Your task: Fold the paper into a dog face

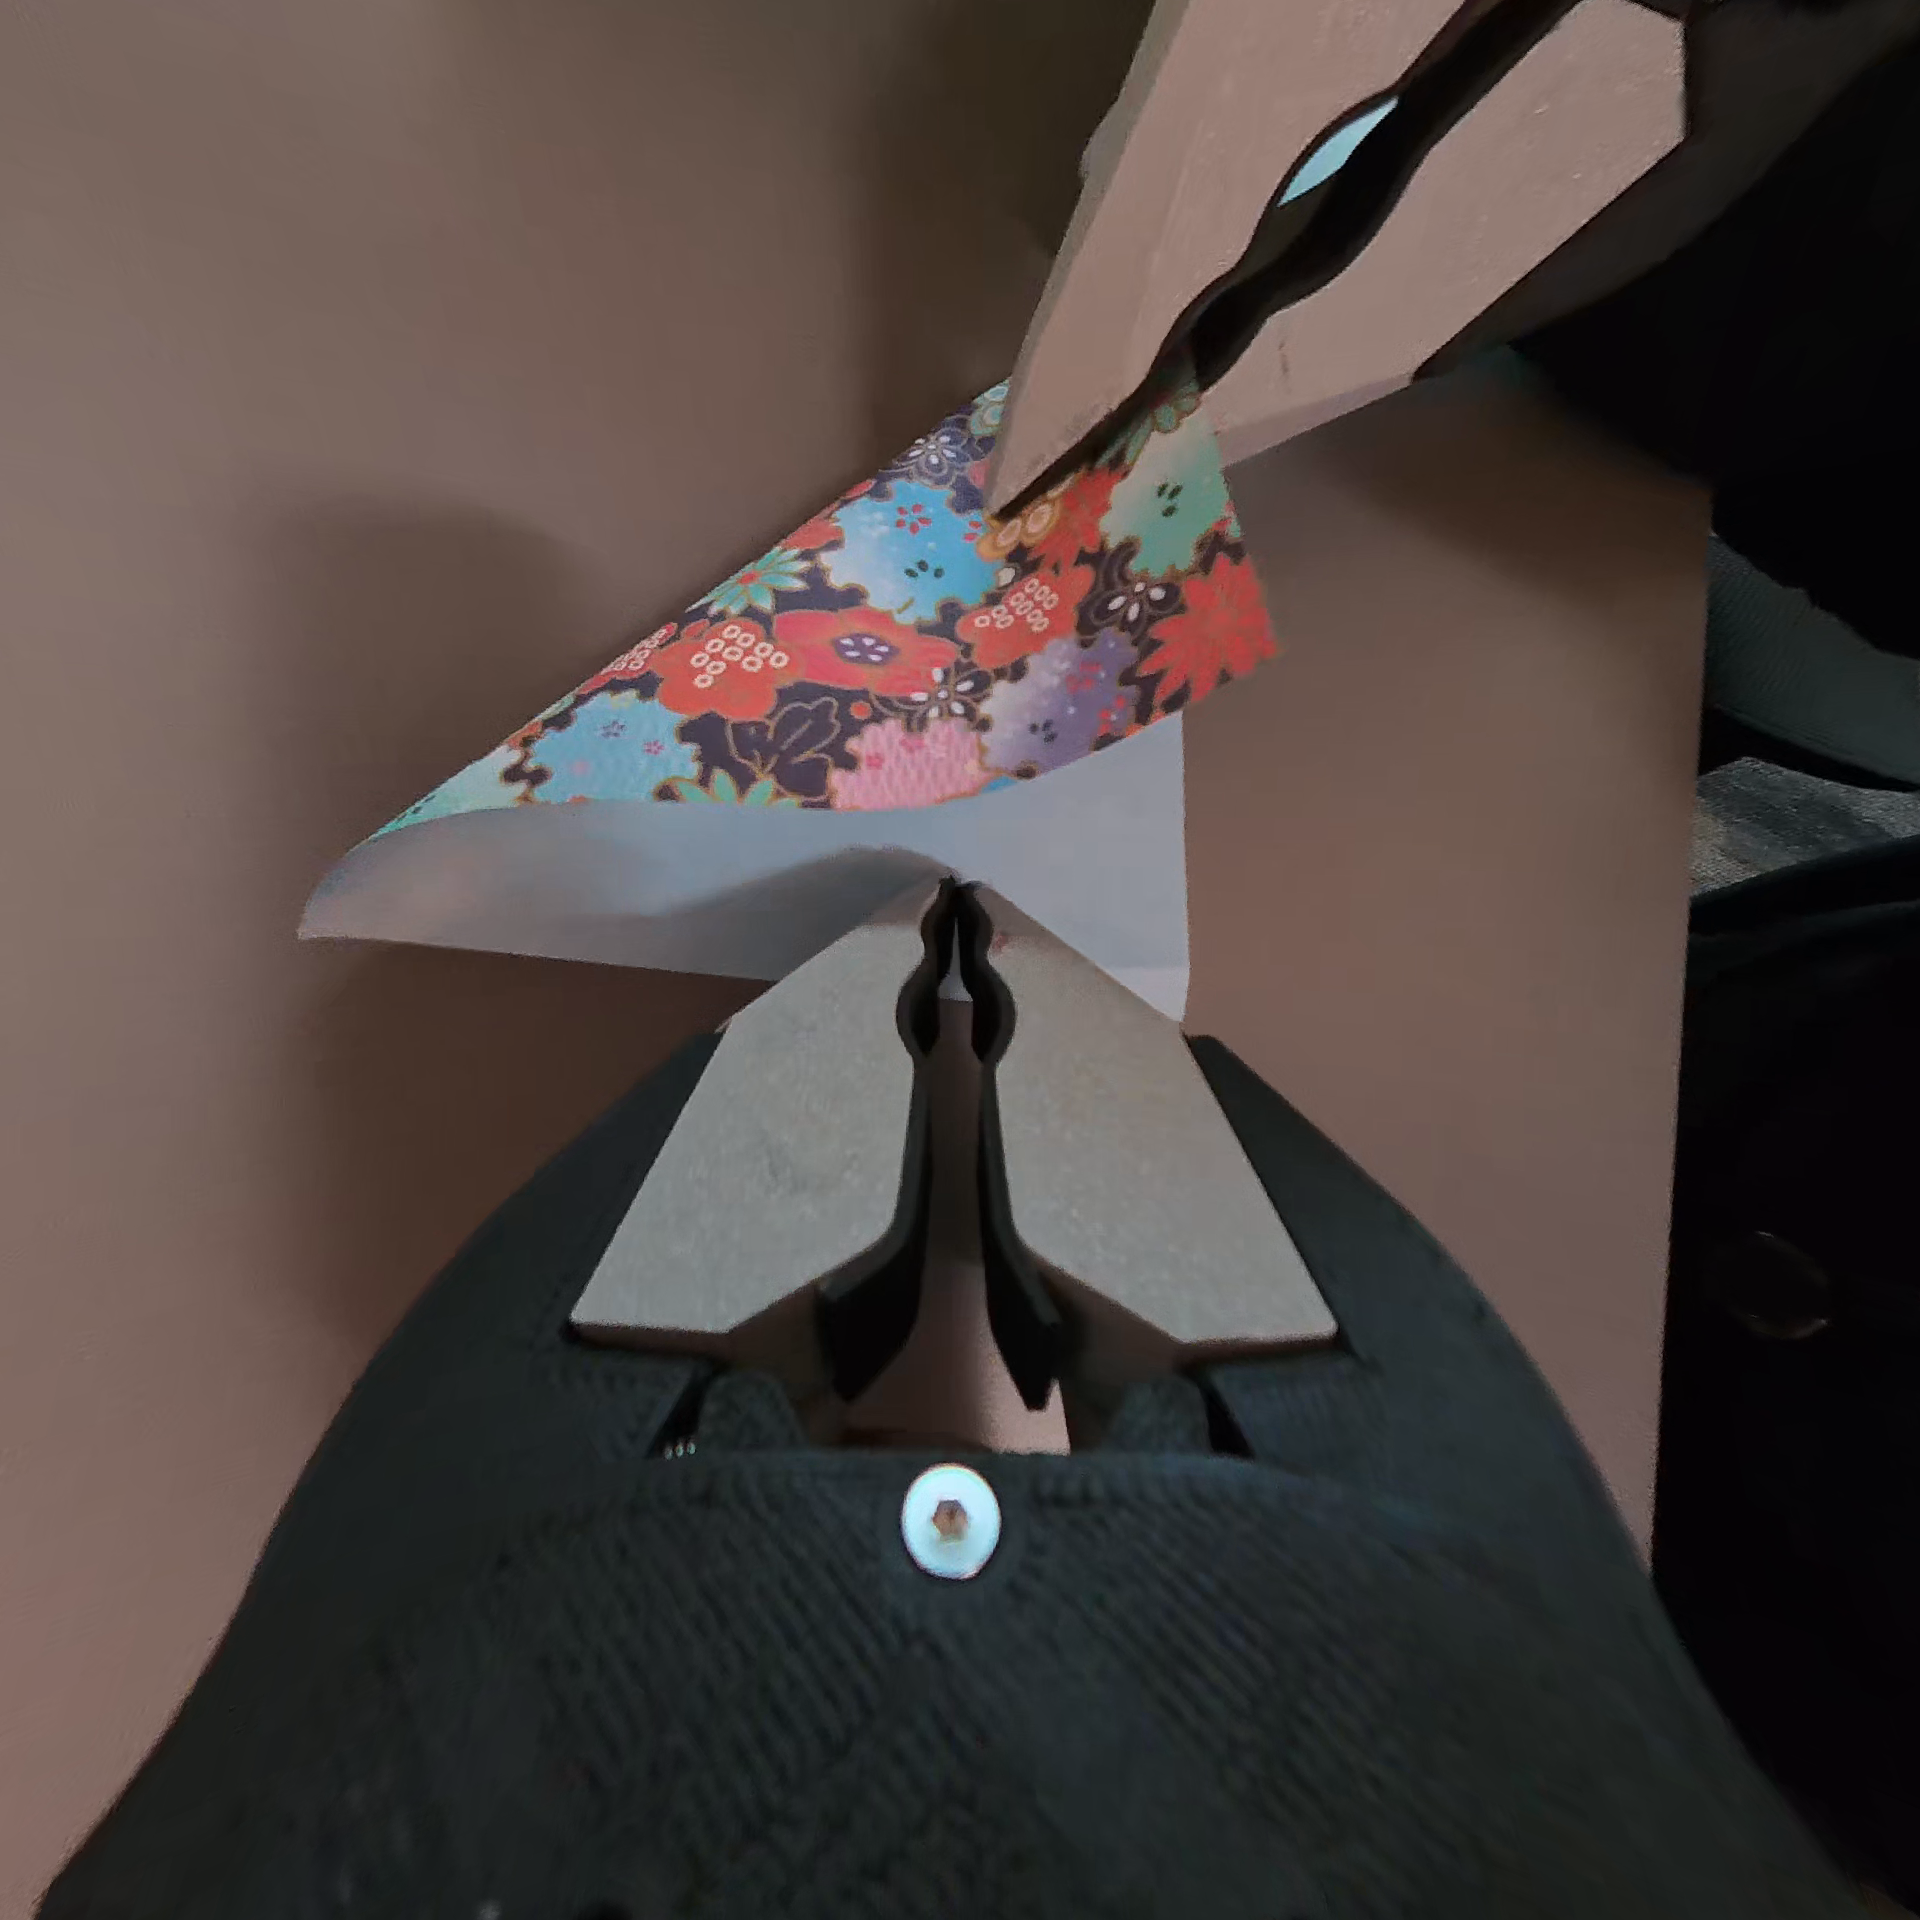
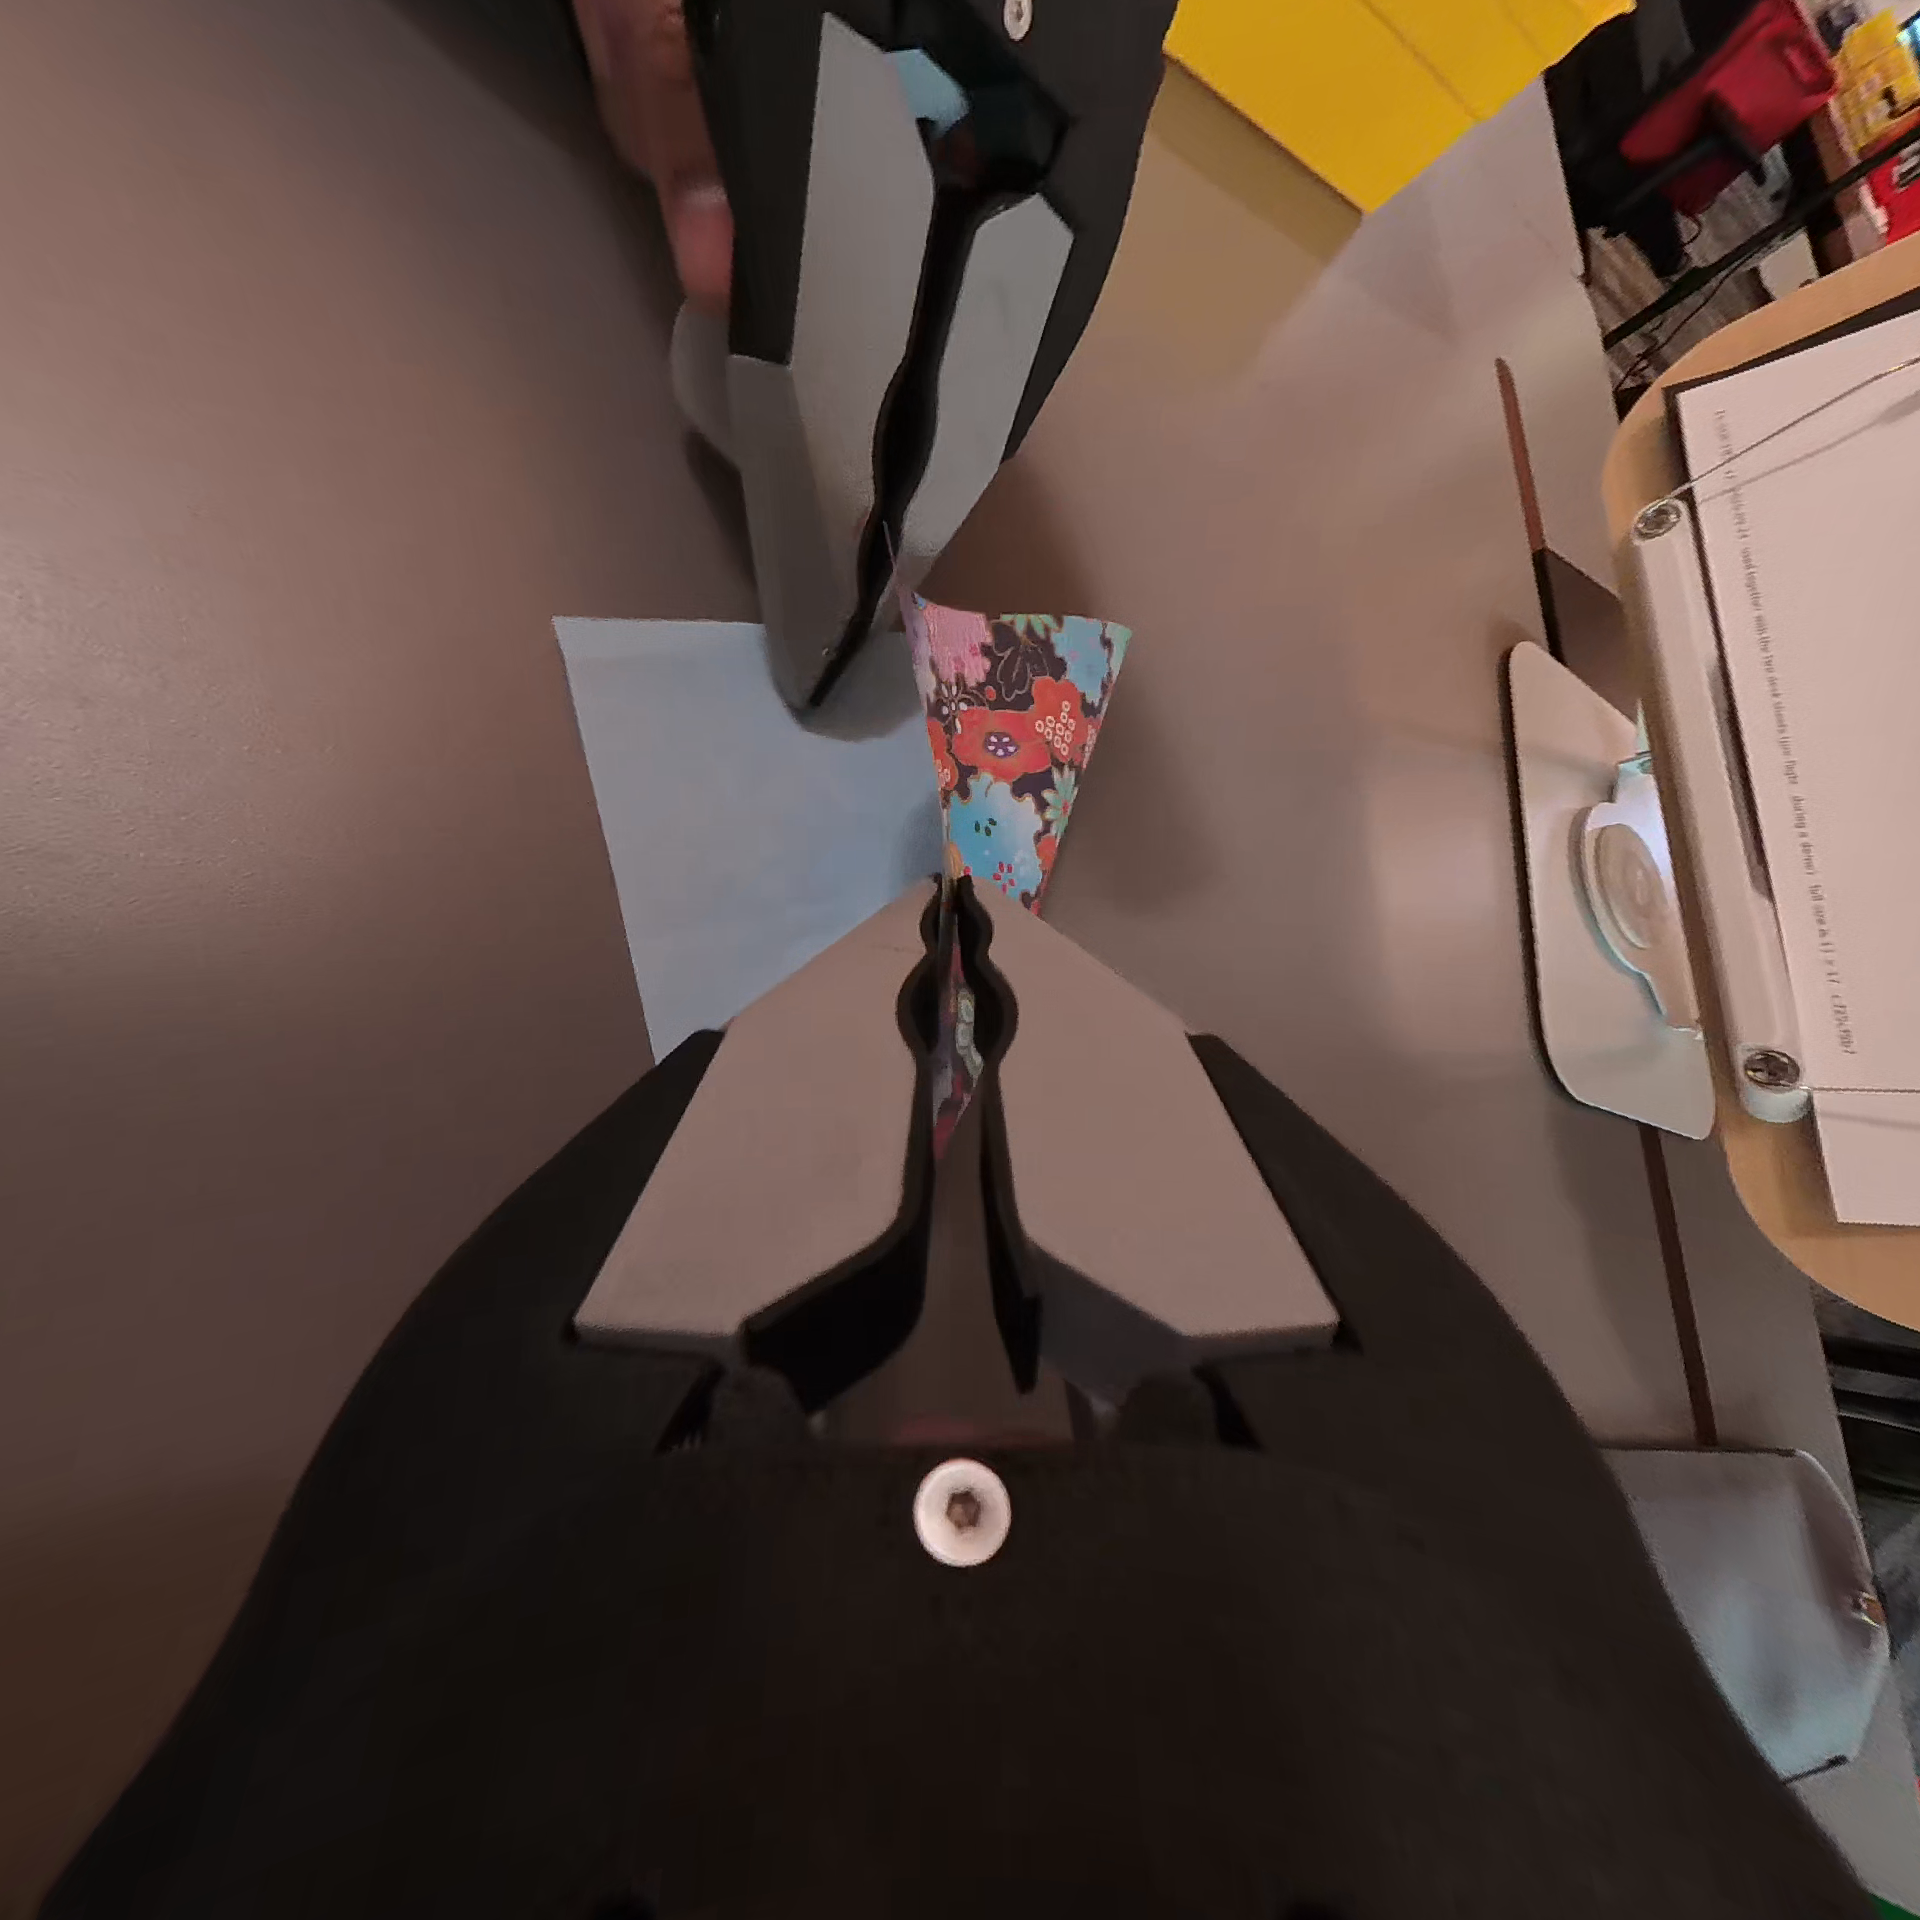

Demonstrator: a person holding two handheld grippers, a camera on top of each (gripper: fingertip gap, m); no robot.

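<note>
1. Brown tabletop (image 1: 312,416) fills the background; shelving beyond it is blurred.
2. One paper (image 1: 883,665), floral over white, is lifted and curled, its far corner hidden.
3. Two grippers: left gripper (image 1: 958,894) and right gripper (image 2: 951,894) both pinch the paper's edges.

One line of small printed text along the edge of a white sheet (image 2: 1829,748), far right of the right tool; wording left out. No other writing, numbers or signs legible.
</note>
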